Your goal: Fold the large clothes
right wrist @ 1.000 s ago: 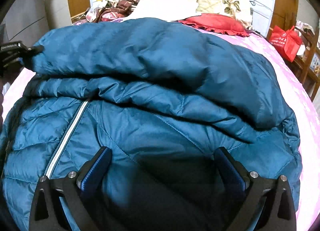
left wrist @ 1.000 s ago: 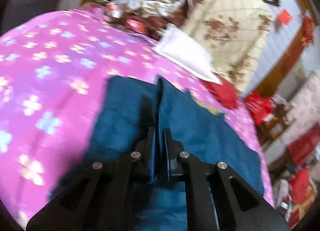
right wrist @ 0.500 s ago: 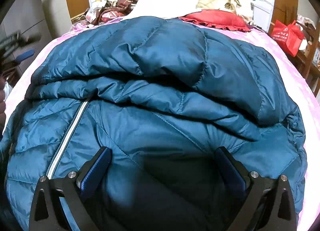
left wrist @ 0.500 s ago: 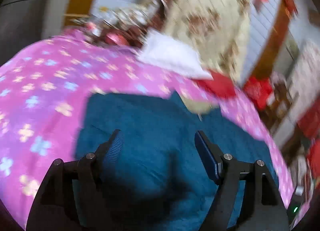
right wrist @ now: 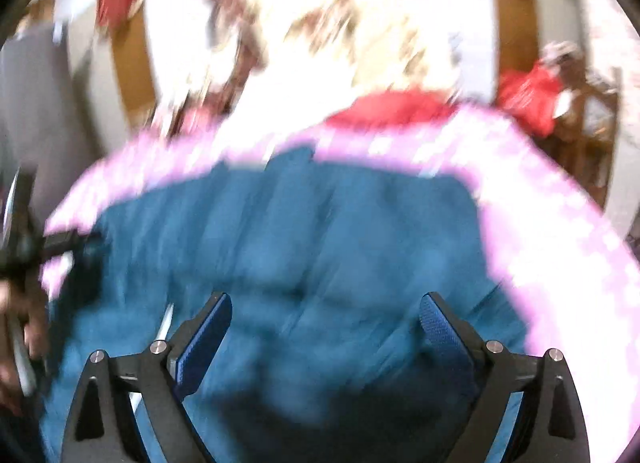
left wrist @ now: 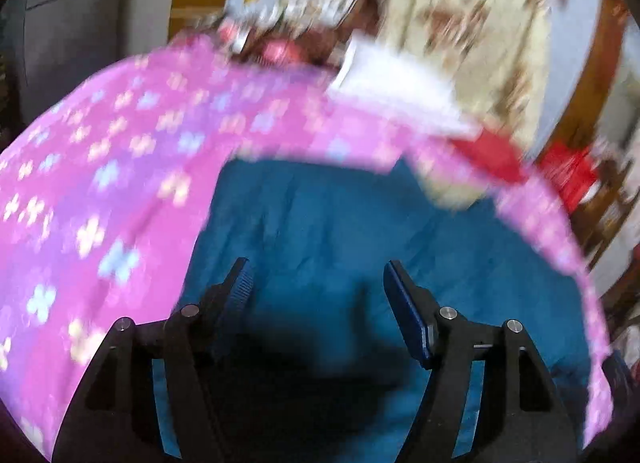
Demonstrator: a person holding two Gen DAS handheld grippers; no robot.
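1. Jacket [left wrist: 340,231], teal and quilted, lies folded on a bed [left wrist: 120,151] with a pink flowered cover; both views are blurred.
2. Left gripper [left wrist: 316,291] hangs just above the jacket, its fingers [left wrist: 404,303] apart and closing, with no fabric pinched between them.
3. Right gripper [right wrist: 324,327] hangs over the jacket's near part, fingers [right wrist: 438,323] wide and narrowing, holding nothing.
4. Beyond the jacket, at the bed's far end, lie a red cushion [right wrist: 392,111] and a white pillow [left wrist: 396,91].
5. At the right view's left edge a hand [right wrist: 24,327] grips the other gripper's handle.
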